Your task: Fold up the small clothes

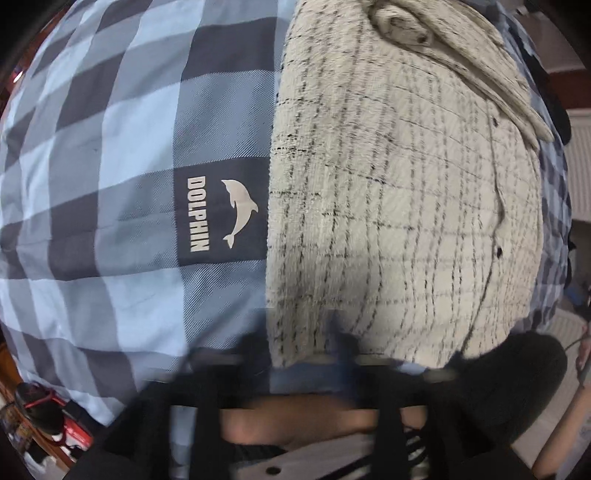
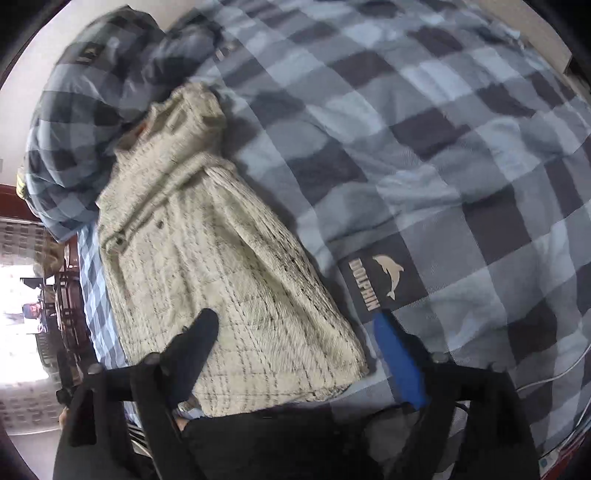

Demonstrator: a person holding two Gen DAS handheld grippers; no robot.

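A cream shirt with a thin dark check (image 1: 399, 206) lies folded lengthwise on a blue plaid bedspread (image 1: 110, 166). Its collar (image 1: 402, 26) points away at the top. In the right wrist view the shirt (image 2: 221, 266) runs from upper left to the bottom centre. My right gripper (image 2: 295, 325) is open, with the black finger (image 2: 195, 343) over the shirt's near end and the blue finger (image 2: 399, 362) on the bedspread beside it. My left gripper sits at the shirt's near hem; its fingers are blurred and mostly hidden at the bottom of the left wrist view.
A DOLPHIN logo patch (image 1: 221, 214) on the bedspread lies just left of the shirt and shows in the right wrist view (image 2: 380, 280) too. A plaid pillow (image 2: 96, 110) lies beyond the collar. The bed edge and dark furniture (image 2: 62, 295) are at the left.
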